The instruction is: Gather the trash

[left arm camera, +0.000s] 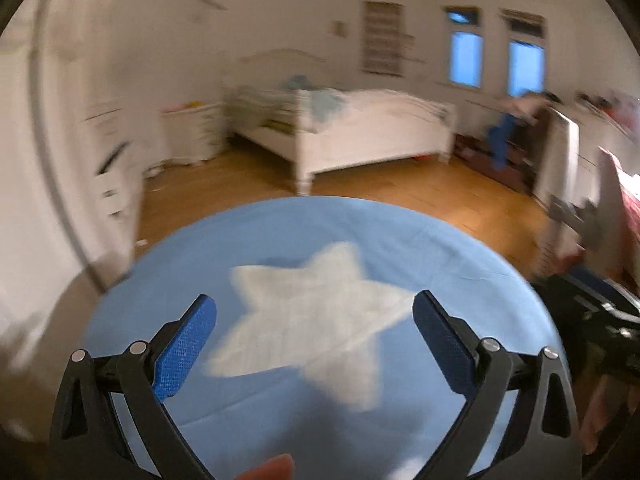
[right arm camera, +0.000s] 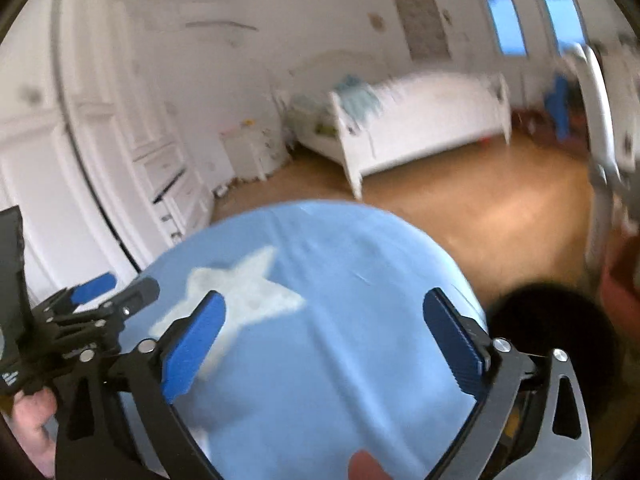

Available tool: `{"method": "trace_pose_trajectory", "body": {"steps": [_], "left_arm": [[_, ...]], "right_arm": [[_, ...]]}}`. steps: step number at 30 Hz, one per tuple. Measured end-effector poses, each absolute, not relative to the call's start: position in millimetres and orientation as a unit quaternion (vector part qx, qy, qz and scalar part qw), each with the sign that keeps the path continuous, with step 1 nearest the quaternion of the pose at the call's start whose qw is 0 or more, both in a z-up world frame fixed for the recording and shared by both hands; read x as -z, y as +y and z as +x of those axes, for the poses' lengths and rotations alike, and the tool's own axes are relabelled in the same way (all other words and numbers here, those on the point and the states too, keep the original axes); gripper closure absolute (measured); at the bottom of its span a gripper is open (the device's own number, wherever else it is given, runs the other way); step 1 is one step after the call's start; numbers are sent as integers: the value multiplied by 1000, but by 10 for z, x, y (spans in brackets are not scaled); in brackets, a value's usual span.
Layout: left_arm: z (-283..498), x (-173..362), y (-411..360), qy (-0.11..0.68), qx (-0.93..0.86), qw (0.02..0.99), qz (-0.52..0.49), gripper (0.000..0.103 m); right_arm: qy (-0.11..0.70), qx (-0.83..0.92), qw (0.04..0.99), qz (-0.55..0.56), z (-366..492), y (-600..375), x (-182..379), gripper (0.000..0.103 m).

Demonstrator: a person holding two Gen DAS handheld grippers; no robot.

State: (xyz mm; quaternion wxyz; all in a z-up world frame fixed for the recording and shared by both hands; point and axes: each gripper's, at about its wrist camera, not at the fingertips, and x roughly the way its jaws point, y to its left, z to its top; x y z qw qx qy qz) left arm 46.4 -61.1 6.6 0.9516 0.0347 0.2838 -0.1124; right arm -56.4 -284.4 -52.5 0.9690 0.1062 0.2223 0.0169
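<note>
Trash: I cannot tell where it lies, since both views are blurred and nothing I can make out as litter shows between or beside my tongs.

My left tongs [left arm camera: 316, 300] stand spread wide, with nothing between the blue pads [left arm camera: 184, 352]. They hang over a round blue cloth [left arm camera: 440, 248], and the white star [left arm camera: 312, 332] on that cloth shows in the gap between them. A fingertip [left arm camera: 272, 468] pokes into view at the near edge of the cloth.

My right tongs [right arm camera: 326, 296] are spread just as wide and grip nothing. They are over the same cloth, with the star off to their left and partly behind the left pad. In that view my left tongs show at the cloth's left edge, held by a hand [right arm camera: 32, 420].

Just off the cloth's right edge, beside my right tongs, is a dark round blob [right arm camera: 552, 340]. It is too smeared for me to say what it is.

Beyond the far edge of the cloth is wooden floor [left arm camera: 400, 188]. A white bed [left arm camera: 360, 128] stands well past that, against the wall.
</note>
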Motion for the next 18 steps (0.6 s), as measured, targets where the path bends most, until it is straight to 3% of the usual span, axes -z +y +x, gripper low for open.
{"method": "trace_pose_trajectory", "body": {"steps": [9, 18], "left_arm": [[409, 23, -4, 269, 24, 963, 2, 5], [371, 99, 107, 266, 16, 964, -14, 5]], "right_arm": [[163, 12, 987, 0, -379, -2049, 643, 5], [134, 16, 991, 14, -444, -2081, 682, 5]]}}
